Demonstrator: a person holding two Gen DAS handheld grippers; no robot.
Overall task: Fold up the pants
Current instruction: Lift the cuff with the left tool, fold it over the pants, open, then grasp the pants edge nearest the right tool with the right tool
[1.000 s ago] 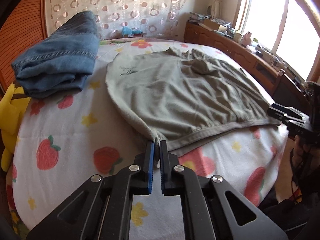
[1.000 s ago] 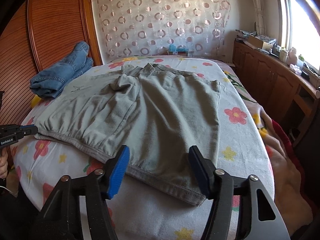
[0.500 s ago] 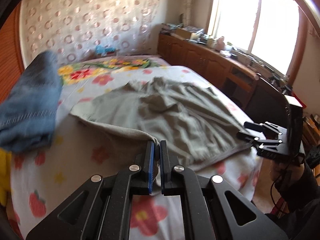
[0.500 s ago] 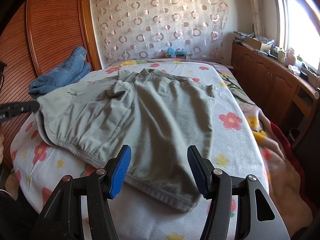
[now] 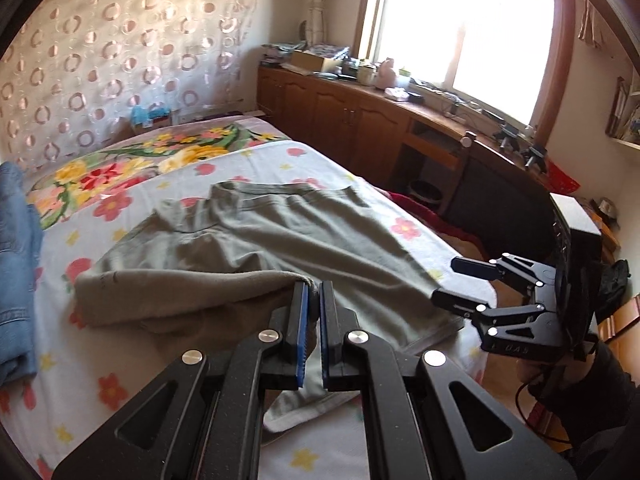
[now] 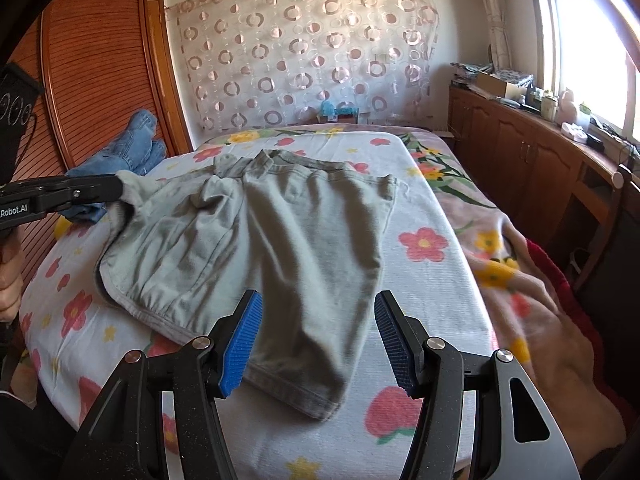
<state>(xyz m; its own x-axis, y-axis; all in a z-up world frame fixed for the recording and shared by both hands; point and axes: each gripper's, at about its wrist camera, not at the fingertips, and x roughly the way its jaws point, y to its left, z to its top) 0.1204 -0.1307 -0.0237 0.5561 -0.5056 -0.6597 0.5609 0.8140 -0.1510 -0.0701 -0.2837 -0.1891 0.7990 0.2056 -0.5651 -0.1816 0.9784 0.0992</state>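
- Pants (image 6: 256, 248) – grey-green, cotton-looking – lie spread on a flower-print bedspread (image 6: 432, 280), waistband toward the far curtained wall, leg hems toward the near edge of the bed.
- Left gripper (image 5: 314, 292) has its jaws together, clamped on a corner of the left leg's hem; that corner hangs lifted off the bed, and the cloth curls over in a loose roll beneath it.
- Right gripper (image 6: 318, 320) has its jaws apart with nothing between the pads; it hovers above the right leg's hem, which lies flat just below and ahead of it.
- The relation that matters: the pants' long axis runs away from both grippers, from hem to waistband, and the lifted left leg lies to the left of the flat right leg. Judging by this, the left gripper – the only one holding cloth – would carry its leg rightward across that axis to lay it over the other.
- A folded pair of blue jeans (image 6: 120, 160) sits at the bed's left side, near the raised corner but clear of the likely path.
- A wooden cabinet (image 6: 520, 160) under the window runs along the right, well apart from the work.
- A person's hand (image 6: 8, 280) shows at the left edge, holding the left gripper's handle.
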